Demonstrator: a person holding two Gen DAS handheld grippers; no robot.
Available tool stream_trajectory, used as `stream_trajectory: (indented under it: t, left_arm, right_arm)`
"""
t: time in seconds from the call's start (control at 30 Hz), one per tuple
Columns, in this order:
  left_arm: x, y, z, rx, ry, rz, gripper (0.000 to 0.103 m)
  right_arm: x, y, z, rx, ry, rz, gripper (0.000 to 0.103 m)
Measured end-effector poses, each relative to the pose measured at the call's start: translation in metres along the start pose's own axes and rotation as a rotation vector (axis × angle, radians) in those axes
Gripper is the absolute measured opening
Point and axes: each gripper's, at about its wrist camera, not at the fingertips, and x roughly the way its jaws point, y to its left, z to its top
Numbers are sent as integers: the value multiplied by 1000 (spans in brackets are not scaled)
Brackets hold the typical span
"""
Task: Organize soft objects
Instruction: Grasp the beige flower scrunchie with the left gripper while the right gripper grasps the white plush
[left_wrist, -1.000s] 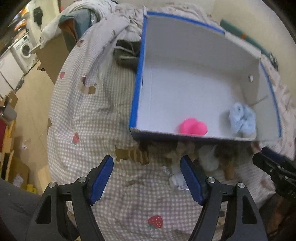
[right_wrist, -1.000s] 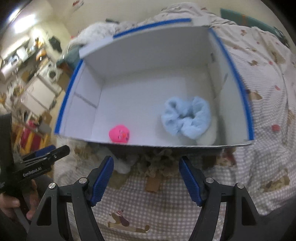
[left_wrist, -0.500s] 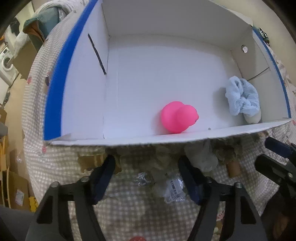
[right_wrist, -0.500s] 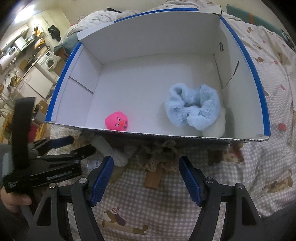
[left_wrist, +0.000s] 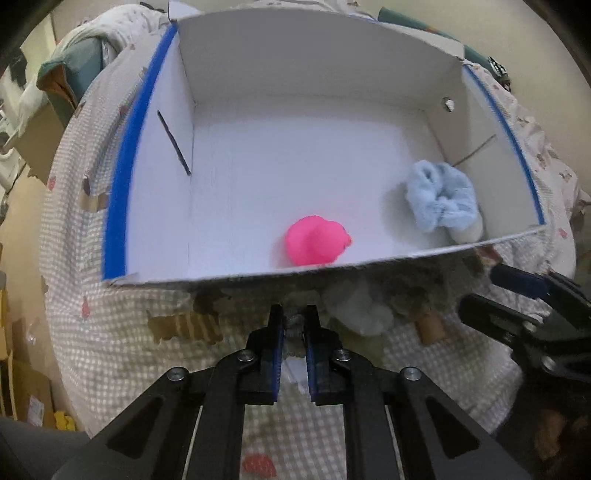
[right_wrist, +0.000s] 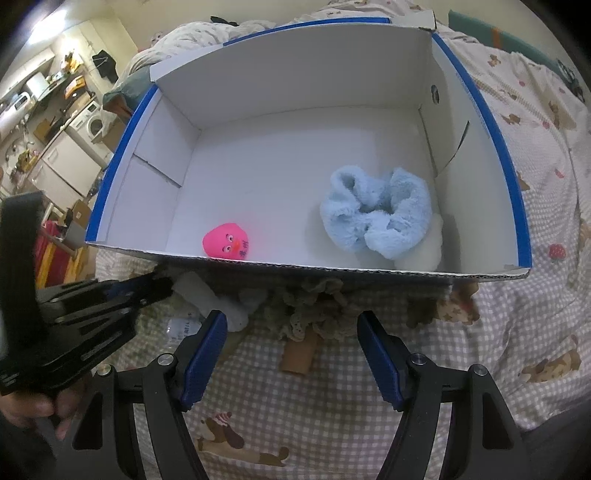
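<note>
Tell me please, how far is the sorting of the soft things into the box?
Done: the pink toy and the blue fluffy cloth lie in the white box. In hand: the left gripper is shut on something small and grey in front of the box. Left: the white and lacy items outside it; the right gripper is open, holding nothing.

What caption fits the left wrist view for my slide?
Left tongs shut on a soft item before a white box holding a pink toy.
</note>
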Motion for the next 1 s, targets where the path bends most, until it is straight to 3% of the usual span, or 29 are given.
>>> stream_trajectory:
  t: [0.1,0.27,0.4,0.53,0.8,0.9,0.93,1.0]
  left_arm:
    - [-22,6,-9,-8,0,36,10]
    - [-52,27,-12,-82,-68,83,10]
    - [-51,53,-15,-161,-81,187,10]
    - [-44,63,-10,-231,-49,153,10]
    - [-43,70,-7,-276,-40,129,10]
    - [-45,70,-7,-272,-45,133,10]
    - [-46,69,-7,-268,-49,137,10]
    - [-47,68,-7,-267,-48,131,10]
  right_arm:
    - [-1,3,1,-9,-9,4,77]
    - [1,12,2,-35,13,24,77]
    - [9,28,6,-56,28,-26,77]
    - [28,56,6,-132,66,-45,77]
    - [77,95,10,-194,117,-107,75]
    - [92,93,11,-173,143,-128,60]
    - [95,90,14,-159,151,-122,50]
    - [95,85,17,-133,156,-111,43]
